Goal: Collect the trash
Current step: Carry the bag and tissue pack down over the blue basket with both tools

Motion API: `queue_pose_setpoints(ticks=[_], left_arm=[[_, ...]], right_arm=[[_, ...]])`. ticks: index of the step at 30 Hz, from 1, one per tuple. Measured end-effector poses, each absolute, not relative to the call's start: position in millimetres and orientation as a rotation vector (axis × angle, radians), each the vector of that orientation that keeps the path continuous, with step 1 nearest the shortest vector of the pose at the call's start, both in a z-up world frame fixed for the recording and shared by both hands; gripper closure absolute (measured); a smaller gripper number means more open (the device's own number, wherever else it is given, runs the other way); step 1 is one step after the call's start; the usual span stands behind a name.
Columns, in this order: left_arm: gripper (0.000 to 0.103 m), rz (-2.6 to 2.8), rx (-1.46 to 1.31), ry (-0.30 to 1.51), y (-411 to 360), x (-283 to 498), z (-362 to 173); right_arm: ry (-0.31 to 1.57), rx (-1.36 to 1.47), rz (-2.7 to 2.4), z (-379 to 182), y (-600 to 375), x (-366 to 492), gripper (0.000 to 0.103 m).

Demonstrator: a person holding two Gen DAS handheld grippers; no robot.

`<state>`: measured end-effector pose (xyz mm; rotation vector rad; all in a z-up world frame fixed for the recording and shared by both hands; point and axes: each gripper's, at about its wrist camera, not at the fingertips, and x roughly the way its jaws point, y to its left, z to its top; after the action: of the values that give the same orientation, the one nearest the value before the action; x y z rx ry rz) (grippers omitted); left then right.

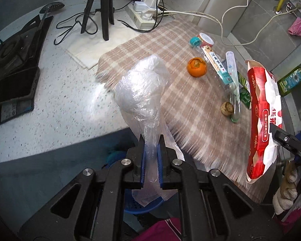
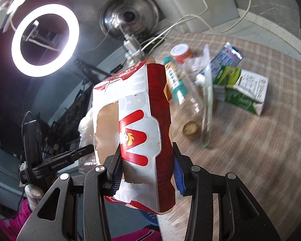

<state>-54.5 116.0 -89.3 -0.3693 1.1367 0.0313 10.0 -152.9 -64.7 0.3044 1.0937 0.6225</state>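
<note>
Below the left wrist camera, a clear plastic bag (image 1: 142, 92) is pinched in the closed left claw (image 1: 152, 160) above a blue basket (image 1: 144, 205), with the carton upright to its right. From the right wrist, the red-and-white carton (image 2: 142, 124) is clamped in the right claw (image 2: 147, 170), remaining litter on the checked cloth (image 2: 260, 140) lying ahead-right; the basket is barely seen.

Crumpled clear plastic bag (image 1: 142, 92) held aloft, torn red-white carton (image 2: 138, 124) upright, orange peel (image 1: 197, 67) on cloth
</note>
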Motion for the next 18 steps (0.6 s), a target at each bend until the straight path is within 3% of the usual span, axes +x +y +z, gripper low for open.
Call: queue_pose_setpoints(ticks=[18], left_arm=[[0.095,0.031,-0.398,1.285,129.3,-129.0,-154.5]], right_arm=[[1.243,0.123,0.641,-130.3,-76.0,-71.9,0.062]])
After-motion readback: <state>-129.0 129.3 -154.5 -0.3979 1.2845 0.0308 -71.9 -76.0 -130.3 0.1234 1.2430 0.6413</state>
